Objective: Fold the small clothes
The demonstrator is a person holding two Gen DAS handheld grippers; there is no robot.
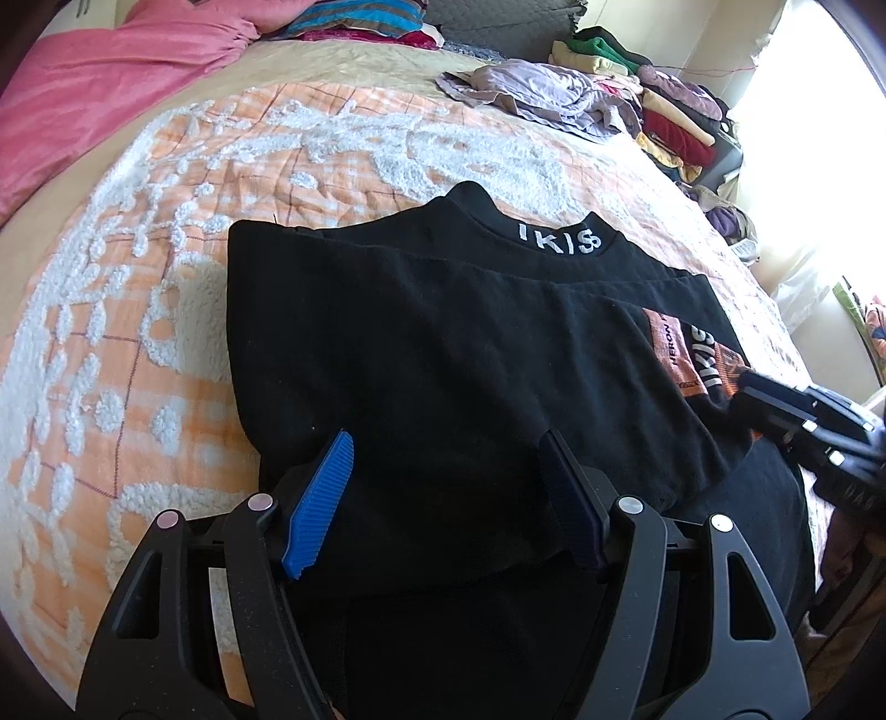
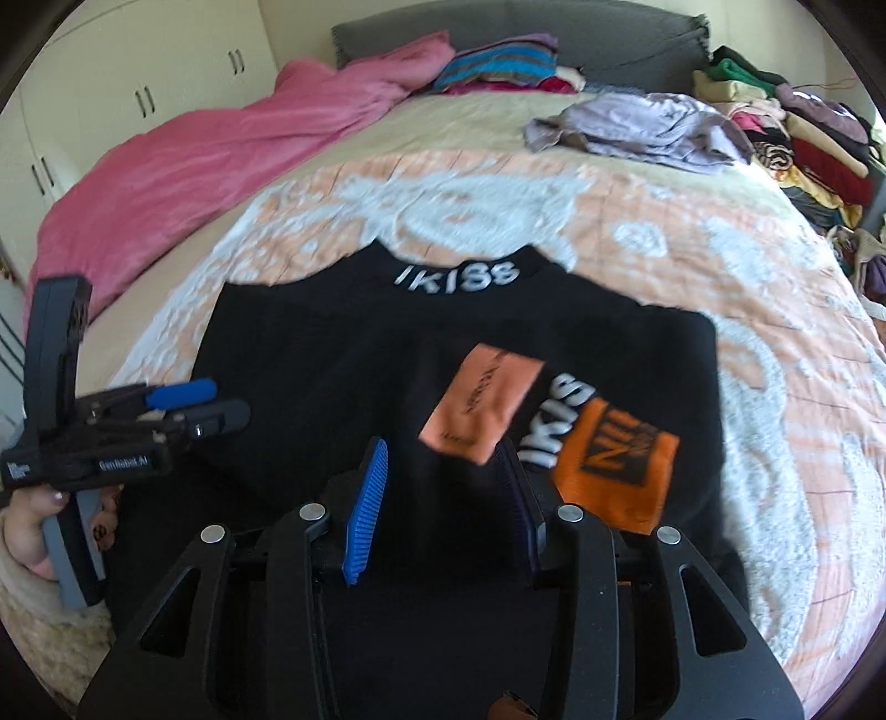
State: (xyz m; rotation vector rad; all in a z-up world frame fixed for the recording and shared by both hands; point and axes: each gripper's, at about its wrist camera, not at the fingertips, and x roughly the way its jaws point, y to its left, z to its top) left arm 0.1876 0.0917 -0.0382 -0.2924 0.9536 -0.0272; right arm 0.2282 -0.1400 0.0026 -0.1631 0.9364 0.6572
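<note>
A black shirt [image 1: 443, 343] [image 2: 343, 354] with white "IKISS" lettering on its collar lies flat on the orange-and-white bedspread [image 1: 138, 310] [image 2: 775, 343]. One part is folded over it, showing orange patches [image 2: 614, 465] [image 1: 681, 349]. My left gripper [image 1: 447, 443] hovers open over the near edge of the shirt, with only the flat cloth below its blue pads. It also shows in the right wrist view, where the left gripper [image 2: 210, 404] is held by a hand [image 2: 27, 531]. My right gripper [image 2: 442, 446] stands with its jaws apart just above the shirt beside the patches, holding nothing. The right gripper [image 1: 803, 432] is blurred at the shirt's right edge.
A pink blanket [image 2: 194, 166] lies along the bed's far left. A crumpled lilac garment [image 2: 637, 127] and a pile of folded clothes [image 2: 803, 127] sit at the far right. Striped pillows [image 2: 498, 66] rest against the grey headboard [image 2: 609, 39]. White wardrobe doors [image 2: 138, 83] stand beyond.
</note>
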